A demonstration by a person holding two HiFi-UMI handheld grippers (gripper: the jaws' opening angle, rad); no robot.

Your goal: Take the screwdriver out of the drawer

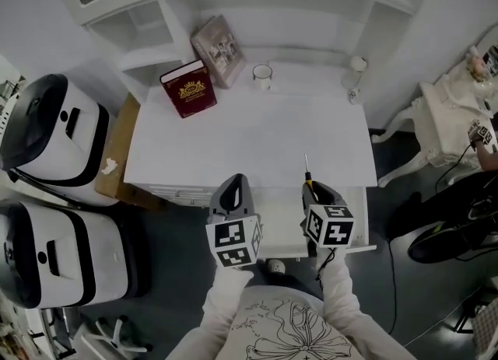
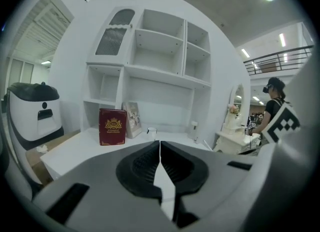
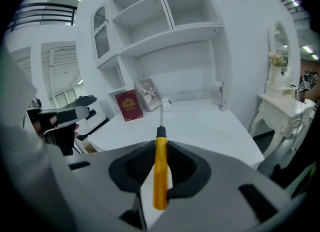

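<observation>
At the desk (image 1: pixel 233 141) front | right gripper (image 3: pixel 160 148) clamps screwdriver (image 3: pixel 160 176); left gripper (image 2: pixel 159 152) closed, empty

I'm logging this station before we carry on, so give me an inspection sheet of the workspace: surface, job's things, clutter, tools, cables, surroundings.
Surface: white desk with open shelves behind it.
Job's things: yellow-handled screwdriver held above the drawer, shaft pointing over the desk; the drawer is open at the desk's front edge.
Clutter: red book, picture frame and cup at the back of the desk.
Tools: left tool shut, nothing in it; right tool shut on the screwdriver's handle.
Cables: black cable on the floor at right.
Surroundings: two white-and-black machines and a cardboard box at left; white dressing table at right.
</observation>
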